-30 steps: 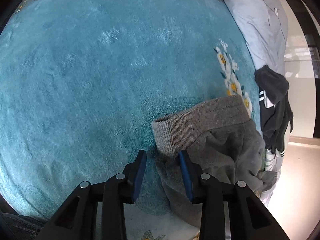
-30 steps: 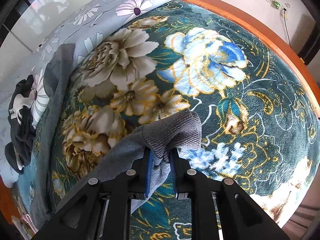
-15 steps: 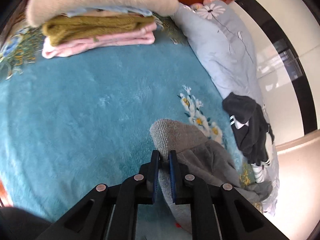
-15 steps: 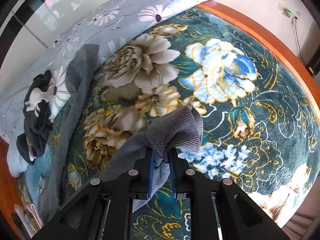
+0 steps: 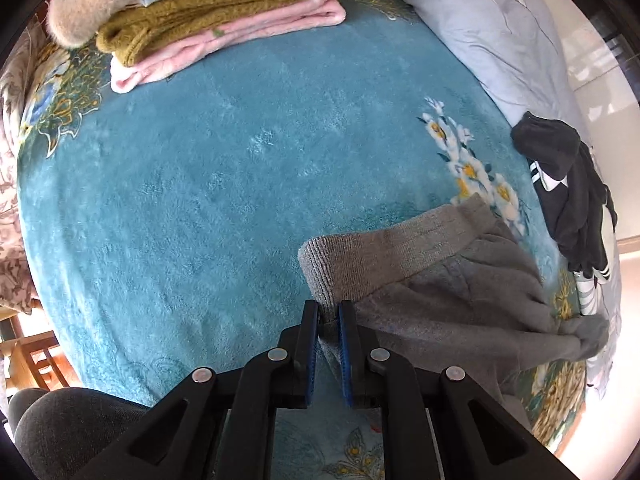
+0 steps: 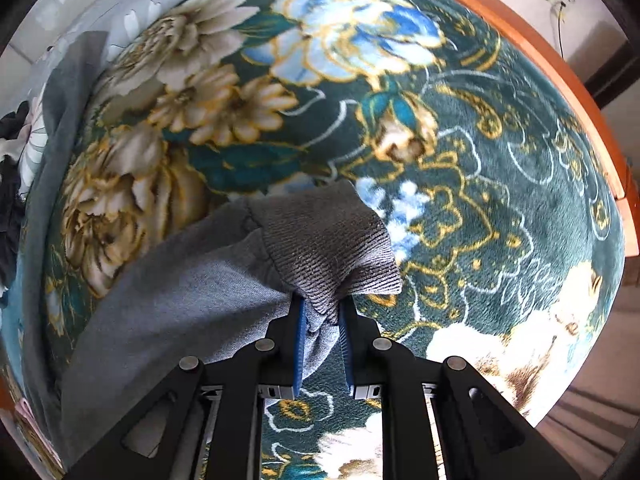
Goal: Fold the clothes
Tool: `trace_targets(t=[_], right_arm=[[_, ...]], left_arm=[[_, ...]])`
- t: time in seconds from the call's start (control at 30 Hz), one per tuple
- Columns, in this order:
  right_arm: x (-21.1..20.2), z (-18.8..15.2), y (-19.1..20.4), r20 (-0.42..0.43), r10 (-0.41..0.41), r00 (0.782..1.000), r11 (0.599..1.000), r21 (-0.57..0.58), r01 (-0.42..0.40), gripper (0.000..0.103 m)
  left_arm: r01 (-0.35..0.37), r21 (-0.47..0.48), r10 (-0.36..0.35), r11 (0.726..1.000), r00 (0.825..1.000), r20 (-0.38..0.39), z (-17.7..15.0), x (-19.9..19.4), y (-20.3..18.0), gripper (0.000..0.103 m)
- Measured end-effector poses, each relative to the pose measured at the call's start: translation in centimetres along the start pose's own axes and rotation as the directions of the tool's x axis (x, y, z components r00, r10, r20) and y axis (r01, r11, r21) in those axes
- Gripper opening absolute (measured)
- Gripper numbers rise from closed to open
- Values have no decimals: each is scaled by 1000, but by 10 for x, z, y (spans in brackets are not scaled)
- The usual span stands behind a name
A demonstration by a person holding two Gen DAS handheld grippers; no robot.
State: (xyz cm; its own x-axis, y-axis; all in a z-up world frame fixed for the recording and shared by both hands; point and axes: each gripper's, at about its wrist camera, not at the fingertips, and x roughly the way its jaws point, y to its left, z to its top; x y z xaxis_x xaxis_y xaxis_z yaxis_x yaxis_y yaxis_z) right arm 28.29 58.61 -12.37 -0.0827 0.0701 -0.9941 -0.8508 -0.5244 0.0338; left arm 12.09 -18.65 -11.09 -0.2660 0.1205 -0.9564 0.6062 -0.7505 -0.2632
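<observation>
no readable text, label, brand name or number shows in either wrist view; the black garment [image 5: 568, 184] beside the grey sweatpants [image 5: 432, 280] carries only white stripes, with no lettering that can be made out.

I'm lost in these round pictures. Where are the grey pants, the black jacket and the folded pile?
grey pants [image 5: 400, 248], left wrist view, ribbed waistband.
black jacket [image 5: 568, 184], left wrist view, striped sleeve.
folded pile [image 5: 224, 20], left wrist view, olive knit layer.

The left hand-held gripper [image 5: 328, 312] was clamped tight on a fold of grey cloth, and the right hand-held gripper [image 6: 322, 306] pinched grey cloth likewise.
</observation>
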Motion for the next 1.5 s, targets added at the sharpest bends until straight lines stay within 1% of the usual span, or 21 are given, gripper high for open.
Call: trace_targets(t=[0.07,0.13,0.2,0.27,0.33,0.43,0.47,0.53,0.6,0.7,0.77,0.83,0.9,0.97,1.13,1.3,1.37,1.4,1.43,1.47,1.5], right_arm=[[-5,4,-6,8,26,1000,999,30,-26,31],[-12,9,-10,19,50,999,997,56,-51,39],[-25,15,-12,51,65,997,996,64,-68,42],[-38,21,-13,91,69,993,994,73,-75,56],[-50,29,-18,146,38,988,993,104,-54,57],[-51,51,-9,210,16,978,987,151,-49,57],[-46,55,1,202,32,979,988,142,-61,57],[-32,56,41,148,106,983,990,72,-118,57],[-18,51,87,87,178,980,984,-18,-177,57],[-7,33,157,29,248,968,957,-163,-240,57],[-2,22,197,-5,296,955,929,-229,-290,57],[3,19,228,-46,347,937,902,-258,-346,57],[7,16,257,-84,392,916,874,-279,-399,59],[9,11,271,-113,413,904,861,-277,-428,61],[9,-1,267,-141,396,907,856,-302,-420,61],[11,-6,253,-148,370,917,869,-295,-398,62],[16,-6,247,-152,362,920,881,-267,-391,62],[18,-6,246,-155,359,920,884,-260,-389,62],[18,-6,245,-158,358,920,885,-257,-388,62],[19,-5,244,-160,357,920,886,-254,-388,62],[20,-5,243,-163,355,920,887,-251,-387,62]], left_arm=[[10,-25,-10,1000,1000,-3,-1,0,5,14],[35,-64,-34,997,999,6,0,-2,13,15],[69,-127,-65,989,997,35,2,-8,26,17],[111,-183,-101,977,993,62,3,-13,37,22],[107,-179,-90,978,991,101,4,-17,36,26],[137,-77,-127,988,984,127,9,-20,13,26],[139,-27,-134,990,982,130,12,-20,1,27],[141,66,-149,988,979,138,22,-20,-22,31],[186,84,-195,979,974,117,37,-16,-37,38],[254,46,-258,966,963,84,61,-4,-52,44],[276,26,-277,961,959,60,73,7,-62,52],[275,17,-275,961,961,29,83,19,-73,56],[292,13,-292,956,957,-6,90,35,-82,59],[284,4,-284,959,958,-41,94,52,-90,64],[239,38,-233,970,964,-130,97,87,-115,64],[196,187,-167,963,973,-161,95,100,-153,64],[138,239,-95,961,979,-181,91,108,-166,62],[122,259,-75,958,980,-182,89,111,-171,58],[115,280,-66,953,982,-177,86,111,-175,48],[109,300,-59,948,983,-172,83,112,-179,43],[104,325,-49,940,984,-174,79,112,-183,33]])
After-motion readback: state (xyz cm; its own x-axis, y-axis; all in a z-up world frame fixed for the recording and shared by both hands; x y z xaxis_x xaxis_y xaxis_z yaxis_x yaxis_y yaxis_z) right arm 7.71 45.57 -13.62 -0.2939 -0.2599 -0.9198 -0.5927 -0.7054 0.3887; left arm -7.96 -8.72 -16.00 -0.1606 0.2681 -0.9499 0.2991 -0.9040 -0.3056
